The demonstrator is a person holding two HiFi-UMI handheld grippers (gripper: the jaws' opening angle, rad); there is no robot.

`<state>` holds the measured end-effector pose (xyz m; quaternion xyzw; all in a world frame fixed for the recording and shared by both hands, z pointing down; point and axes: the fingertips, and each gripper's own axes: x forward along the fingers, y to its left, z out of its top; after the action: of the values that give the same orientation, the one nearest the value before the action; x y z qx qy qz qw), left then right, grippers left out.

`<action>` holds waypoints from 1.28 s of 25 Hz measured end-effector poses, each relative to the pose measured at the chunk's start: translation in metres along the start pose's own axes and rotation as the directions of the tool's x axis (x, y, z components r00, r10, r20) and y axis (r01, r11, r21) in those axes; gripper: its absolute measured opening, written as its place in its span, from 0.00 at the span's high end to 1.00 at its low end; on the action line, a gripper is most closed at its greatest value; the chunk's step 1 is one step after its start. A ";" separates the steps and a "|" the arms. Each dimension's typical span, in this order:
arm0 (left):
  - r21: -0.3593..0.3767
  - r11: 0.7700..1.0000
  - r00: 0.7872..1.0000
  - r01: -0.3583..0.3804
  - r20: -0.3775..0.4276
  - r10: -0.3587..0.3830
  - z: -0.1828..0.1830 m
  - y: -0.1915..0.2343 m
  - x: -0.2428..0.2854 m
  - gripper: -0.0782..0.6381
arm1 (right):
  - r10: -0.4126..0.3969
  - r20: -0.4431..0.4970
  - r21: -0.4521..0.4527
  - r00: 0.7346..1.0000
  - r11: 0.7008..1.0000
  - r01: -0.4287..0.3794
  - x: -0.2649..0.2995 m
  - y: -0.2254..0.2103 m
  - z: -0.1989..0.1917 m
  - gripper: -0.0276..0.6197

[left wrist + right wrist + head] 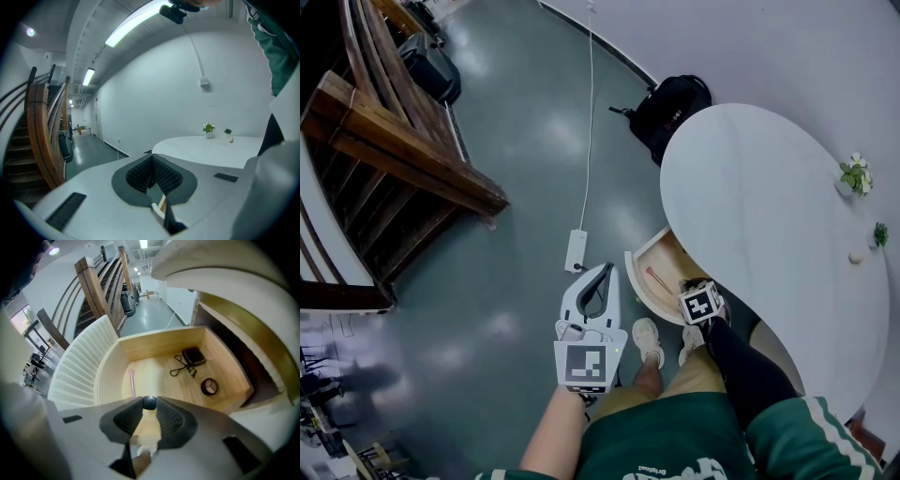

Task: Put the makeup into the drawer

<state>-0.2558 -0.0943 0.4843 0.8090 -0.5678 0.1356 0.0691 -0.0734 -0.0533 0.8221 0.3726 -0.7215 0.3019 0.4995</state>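
Note:
The wooden drawer (154,345) under the white round table (769,216) stands pulled out. Inside lie a pink brush (131,381), a black eyelash curler (180,366), a black compact (193,356) and a small round pot (209,386). My right gripper (149,404) points steeply down over the drawer's near end, shut on a small makeup item with a rounded black tip (149,402). In the head view this gripper (694,289) hangs over the drawer (636,274). My left gripper (605,272) is held out over the floor, left of the drawer, its pads (140,174) together and empty.
A black backpack (670,112) lies by the wall behind the table. A white power strip (576,250) and its cable run over the floor near the drawer. A wooden staircase (384,141) stands at the left. Small potted plants (856,175) sit on the table's far side.

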 end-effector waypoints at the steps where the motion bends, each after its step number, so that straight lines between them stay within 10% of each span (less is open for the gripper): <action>1: -0.005 1.000 1.000 -0.002 0.004 0.002 0.001 0.000 0.000 0.89 | 0.001 0.002 0.001 1.000 1.000 -0.001 0.000 0.000 0.000 0.81; 10: 0.002 1.000 1.000 0.000 -0.009 0.000 -0.004 -0.005 -0.005 0.89 | 0.030 0.038 0.009 0.999 0.999 -0.031 -0.001 0.005 0.000 0.56; 23: 0.008 1.000 0.999 0.028 0.015 -0.028 0.008 -0.021 -0.004 0.89 | 0.044 0.119 -0.012 0.992 0.999 -0.042 -0.032 0.015 -0.006 0.54; 32: 0.010 1.000 0.999 0.007 0.052 -0.007 0.036 -0.008 -0.004 0.89 | 0.057 0.466 -0.086 0.883 0.996 -0.020 -0.156 0.039 0.079 0.55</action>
<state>-0.2445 -0.0972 0.4486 0.8145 -0.5659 0.1172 0.0508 -0.1108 -0.0594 0.6464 0.4002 -0.8392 0.1844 0.3188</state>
